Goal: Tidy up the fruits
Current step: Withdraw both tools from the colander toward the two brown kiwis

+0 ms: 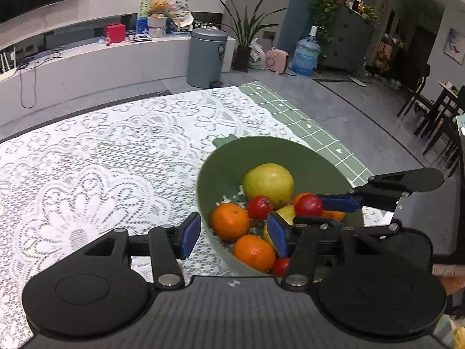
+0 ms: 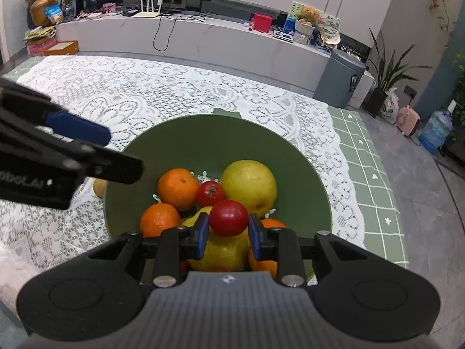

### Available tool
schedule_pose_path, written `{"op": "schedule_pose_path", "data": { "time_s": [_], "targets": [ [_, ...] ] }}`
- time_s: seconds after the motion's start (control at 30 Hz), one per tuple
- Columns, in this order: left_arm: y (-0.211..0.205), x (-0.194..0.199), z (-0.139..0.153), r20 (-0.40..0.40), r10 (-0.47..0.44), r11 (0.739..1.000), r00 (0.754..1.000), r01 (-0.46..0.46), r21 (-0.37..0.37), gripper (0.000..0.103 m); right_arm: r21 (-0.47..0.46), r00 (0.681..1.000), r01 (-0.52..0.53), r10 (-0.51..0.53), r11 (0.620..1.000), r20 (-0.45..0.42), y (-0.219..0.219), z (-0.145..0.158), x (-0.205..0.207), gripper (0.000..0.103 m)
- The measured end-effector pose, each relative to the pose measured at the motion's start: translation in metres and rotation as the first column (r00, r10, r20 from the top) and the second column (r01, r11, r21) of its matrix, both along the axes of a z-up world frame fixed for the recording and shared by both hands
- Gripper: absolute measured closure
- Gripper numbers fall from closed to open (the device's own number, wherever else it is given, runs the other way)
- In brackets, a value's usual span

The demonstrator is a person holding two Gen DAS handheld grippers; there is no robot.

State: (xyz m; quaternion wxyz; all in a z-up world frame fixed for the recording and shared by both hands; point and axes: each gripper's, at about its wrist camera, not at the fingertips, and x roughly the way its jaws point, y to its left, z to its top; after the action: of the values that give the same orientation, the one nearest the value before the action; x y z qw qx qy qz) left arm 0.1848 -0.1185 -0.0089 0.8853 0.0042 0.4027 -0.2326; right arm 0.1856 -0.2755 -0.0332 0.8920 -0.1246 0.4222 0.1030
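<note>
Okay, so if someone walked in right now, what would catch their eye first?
Probably the green bowl heaped with fruit on the white lace tablecloth, with a big yellow-green pear and bright oranges inside. Right over the pile, the right gripper has its jaws closed on a red tomato. The left gripper hangs open at the bowl's edge.

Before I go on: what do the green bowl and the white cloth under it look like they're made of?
Green bowl: probably matte plastic, possibly glazed ceramic. It has an even colour, a soft sheen, a moulded tab on the rim and slots in the base like a colander. White cloth: openwork lace, likely cotton or synthetic, with floral cut-outs that show the darker surface underneath.
</note>
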Motion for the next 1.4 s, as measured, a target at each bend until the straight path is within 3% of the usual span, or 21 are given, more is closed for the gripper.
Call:
{"op": "schedule_pose_path", "data": {
  "time_s": [0.27, 0.33, 0.5, 0.67, 0.83, 1.4],
  "targets": [
    [0.008, -0.01, 0.002, 0.0, 0.013, 1.0, 1.0, -0.013, 0.006, 0.041, -0.017, 0.999, 0.034, -0.034, 0.999, -0.006, -0.003, 0.0, 0.001, 0.076],
    [0.01, -0.012, 0.001, -0.003, 0.02, 1.0, 1.0, -0.02, 0.009, 0.041, -0.026, 0.999, 0.044, -0.043, 0.999, 0.001, -0.003, 0.002, 0.0, 0.068],
    [0.017, -0.018, 0.002, 0.0, 0.035, 0.999, 0.999, -0.036, 0.007, 0.041, -0.023, 0.998, 0.051, -0.05, 0.998, 0.032, -0.002, 0.011, -0.007, 0.065],
    [0.022, -0.025, 0.007, 0.011, 0.05, 0.999, 0.999, -0.05, -0.002, 0.041, -0.018, 0.995, 0.057, -0.055, 0.998, 0.087, 0.001, 0.026, -0.022, 0.05],
    [0.027, -0.035, 0.009, 0.022, 0.065, 0.998, 0.998, -0.065, -0.011, 0.041, 0.012, 0.989, 0.046, -0.047, 0.999, 0.137, 0.011, 0.036, -0.041, 0.042],
    [0.07, -0.071, 0.002, 0.07, 0.127, 0.992, 0.989, -0.128, 0.006, 0.041, 0.179, 0.969, 0.022, -0.066, 0.984, 0.239, 0.059, 0.019, -0.097, 0.036]
  ]
}}
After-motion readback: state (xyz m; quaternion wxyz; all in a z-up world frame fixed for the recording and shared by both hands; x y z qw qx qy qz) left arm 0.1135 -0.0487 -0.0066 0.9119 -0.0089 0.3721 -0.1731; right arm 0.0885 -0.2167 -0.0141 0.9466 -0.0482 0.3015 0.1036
